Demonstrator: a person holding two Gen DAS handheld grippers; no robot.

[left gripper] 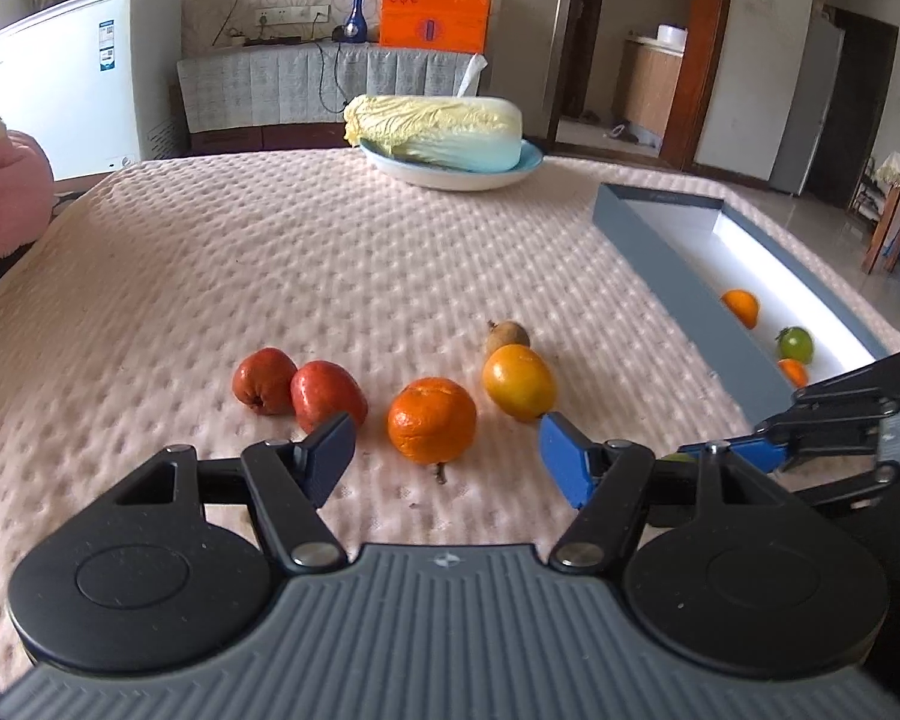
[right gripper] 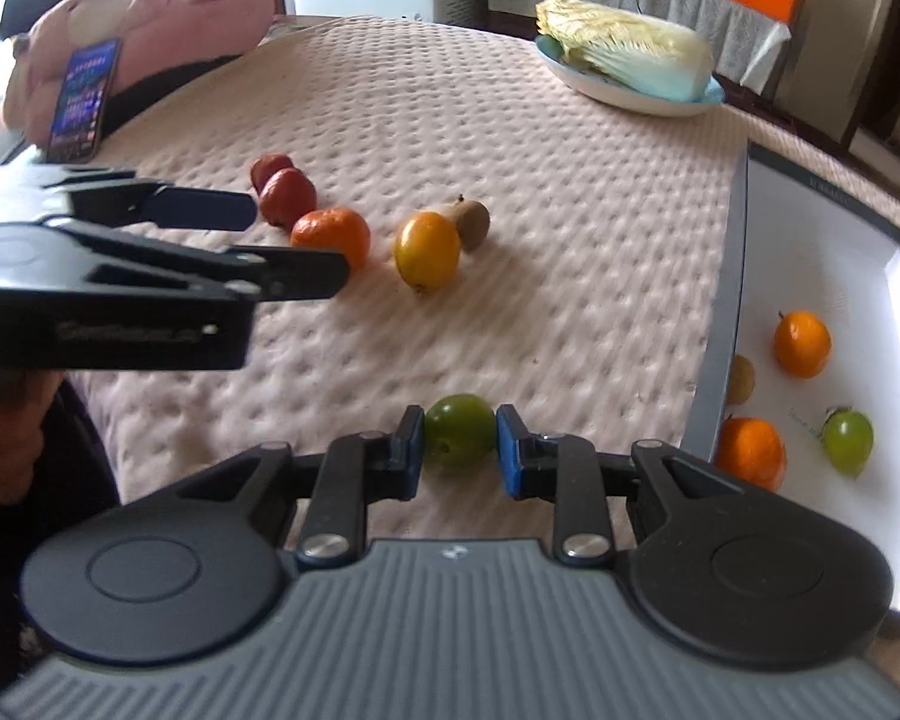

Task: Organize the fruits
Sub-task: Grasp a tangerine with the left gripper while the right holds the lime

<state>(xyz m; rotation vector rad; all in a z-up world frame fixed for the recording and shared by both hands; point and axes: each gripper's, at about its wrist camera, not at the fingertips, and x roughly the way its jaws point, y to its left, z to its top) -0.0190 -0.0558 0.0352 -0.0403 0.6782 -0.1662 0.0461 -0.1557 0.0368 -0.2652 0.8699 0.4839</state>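
Gripping green fruit in right gripper, near box holding four fruits. Hovering left gripper agape before mandarin. Awaiting transfer mid-surface: mandarin, yellow fruit, kiwi, two red fruits.

Daylit room, fairly bright, soft diffuse light. White floor of the grey box blown out along its right edge, same glare in the left wrist view. Window upper left of the right wrist frame overexposed. Soft short shadows under fruits. Strong fisheye bending at edges, dark corners. Right wrist view slightly motion-blurred; background soft.
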